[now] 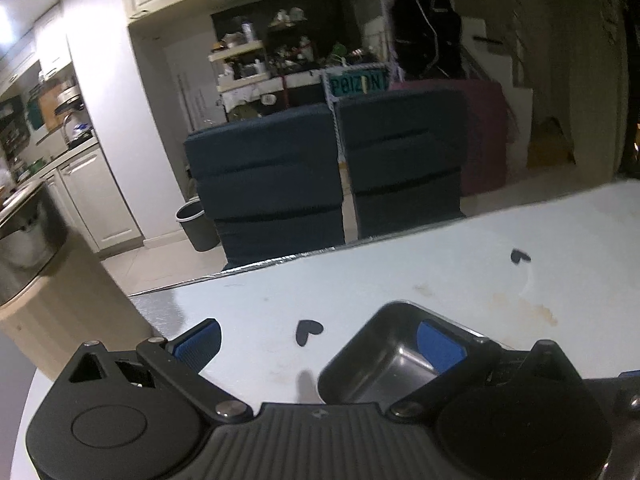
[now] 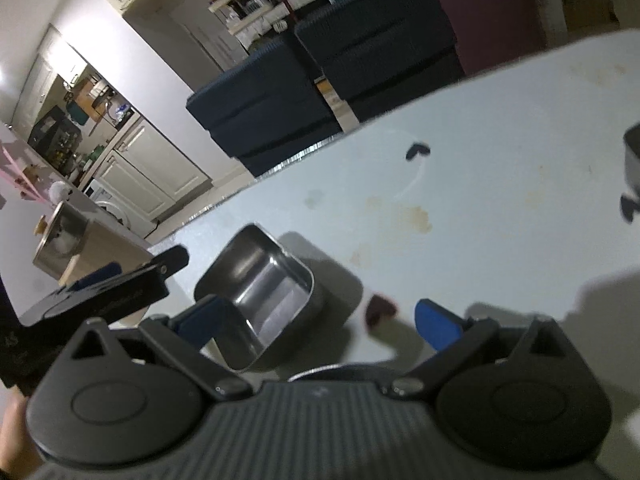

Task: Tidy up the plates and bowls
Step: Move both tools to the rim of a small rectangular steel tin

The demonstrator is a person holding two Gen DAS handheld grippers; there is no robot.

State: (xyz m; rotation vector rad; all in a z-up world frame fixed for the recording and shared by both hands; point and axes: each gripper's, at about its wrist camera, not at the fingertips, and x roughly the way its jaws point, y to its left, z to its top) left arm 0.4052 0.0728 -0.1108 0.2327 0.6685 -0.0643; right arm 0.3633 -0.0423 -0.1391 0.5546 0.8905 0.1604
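Hovering low over the table, left gripper spread wide, one blue finger inside the steel bowl; right gripper likewise unclenched (its near rim hidden).

The right gripper hangs low over the pale table, its blue-padded fingers spread wide with nothing between them. Just ahead of its left finger sits a small square steel bowl, tilted, its inside catching the light. To the left the other gripper reaches in, black with a blue pad, near the bowl's rim; contact cannot be told. A dark heart-shaped mark lies farther out on the table, and yellowish stains spread between. Another metal edge peeks in at far right. Dark blue chairs stand beyond the table.
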